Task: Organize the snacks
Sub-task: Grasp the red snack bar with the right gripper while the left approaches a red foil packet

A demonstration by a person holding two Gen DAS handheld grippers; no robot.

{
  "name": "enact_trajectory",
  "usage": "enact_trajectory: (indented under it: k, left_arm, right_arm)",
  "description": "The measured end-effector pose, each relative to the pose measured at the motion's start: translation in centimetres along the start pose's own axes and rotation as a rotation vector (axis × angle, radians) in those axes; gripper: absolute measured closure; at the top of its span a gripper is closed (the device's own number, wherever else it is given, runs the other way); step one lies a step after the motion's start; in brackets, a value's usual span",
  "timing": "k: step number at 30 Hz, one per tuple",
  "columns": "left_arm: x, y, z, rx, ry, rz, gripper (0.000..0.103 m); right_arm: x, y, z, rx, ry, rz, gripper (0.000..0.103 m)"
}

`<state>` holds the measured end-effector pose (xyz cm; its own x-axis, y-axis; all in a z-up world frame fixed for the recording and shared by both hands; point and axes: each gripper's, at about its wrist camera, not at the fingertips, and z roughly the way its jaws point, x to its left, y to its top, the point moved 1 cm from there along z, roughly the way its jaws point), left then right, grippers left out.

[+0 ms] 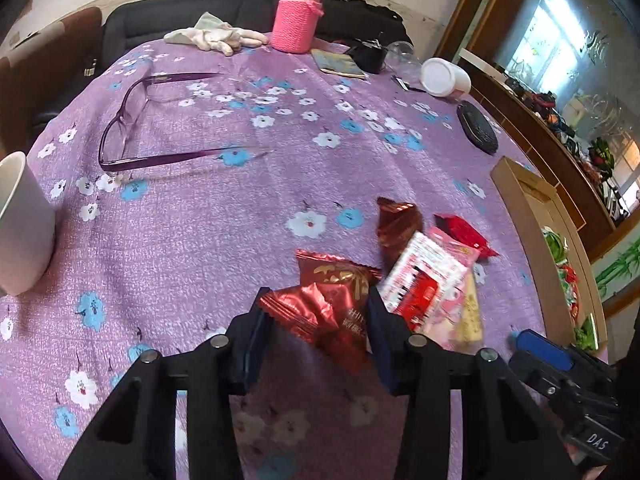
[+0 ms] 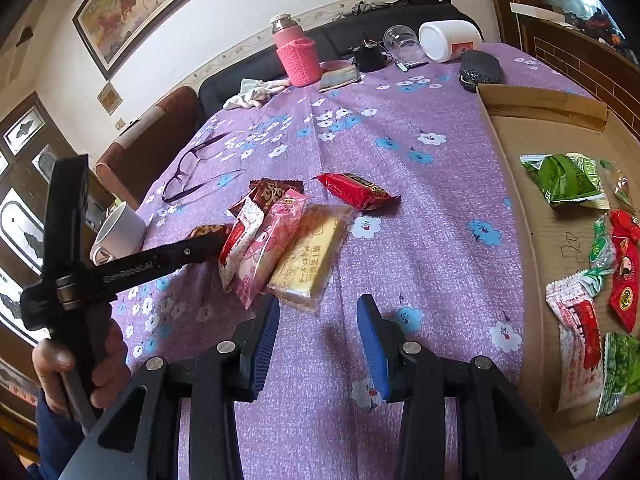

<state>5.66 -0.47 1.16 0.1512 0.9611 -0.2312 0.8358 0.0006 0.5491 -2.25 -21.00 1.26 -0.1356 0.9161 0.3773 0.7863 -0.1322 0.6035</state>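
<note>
Left gripper (image 1: 320,312): jaws either side of a dark red foil snack packet (image 1: 332,304), pads at its two crimped edges. Whether they press or only flank it I cannot tell for certain; the wrapper looks crumpled between them, so I read it as pinched.

Right gripper (image 2: 318,340): fingers apart, nothing between them, only the purple flowered tablecloth (image 2: 420,208) below. Just beyond its left fingertip lies the pale yellow wafer packet (image 2: 312,256), overlapped by a pink cartoon packet (image 2: 272,240) and a red-and-white packet (image 2: 240,240). A bright red packet (image 2: 356,190) lies apart, further ahead. To the right of the fingers, the cardboard box lid (image 2: 532,216) already holds green, red and white packets.

Judgement: sorting partly done; loose pile remains on the cloth.

Risks:
- Foil is slick and puffy. A grip on the crimped edge alone may slip on lifting, dropping the packet short of the box.
- Left fingertip sits close to the red-and-white packet; closing or lifting could drag a neighbour along.
- Pads touching the cloth could snag it and shift the spectacles (image 1: 132,128) and white cup (image 1: 24,224) to the left of the left fingers.
</note>
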Motion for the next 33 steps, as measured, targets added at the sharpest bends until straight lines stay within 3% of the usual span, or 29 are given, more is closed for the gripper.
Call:
enact_trajectory:
  k: [3, 4, 13, 17, 22, 33]
  left_arm:
    - [0.5, -0.1, 0.0, -0.009, -0.003, -0.017, 0.061]
    - [0.6, -0.1, 0.0, -0.01, 0.001, -0.021, 0.072]
    - [1.3, -0.1, -0.1, -0.013, -0.011, -0.042, 0.072]
    - [1.5, -0.1, -0.2, -0.019, -0.012, -0.048, 0.072]
    - [1.7, -0.2, -0.3, -0.022, -0.019, -0.054, 0.072]
    - [1.7, -0.2, -0.3, -0.023, -0.018, -0.053, 0.072]
  right_arm:
    - [0.1, 0.4, -0.2, -0.006, -0.006, -0.007, 0.059]
    - [0.2, 0.6, -0.3, -0.009, -0.009, -0.01, 0.059]
    - [-0.3, 7.3, -0.5, -0.067, -0.066, 0.008, 0.059]
    - [-1.4, 9.6, 2.4, -0.01, -0.094, 0.057, 0.059]
    - [-2.0, 9.6, 5.1, 0.039, -0.115, 0.08, 0.059]
    - [-1.2, 8.1, 7.6, 0.067, -0.151, -0.03, 0.057]
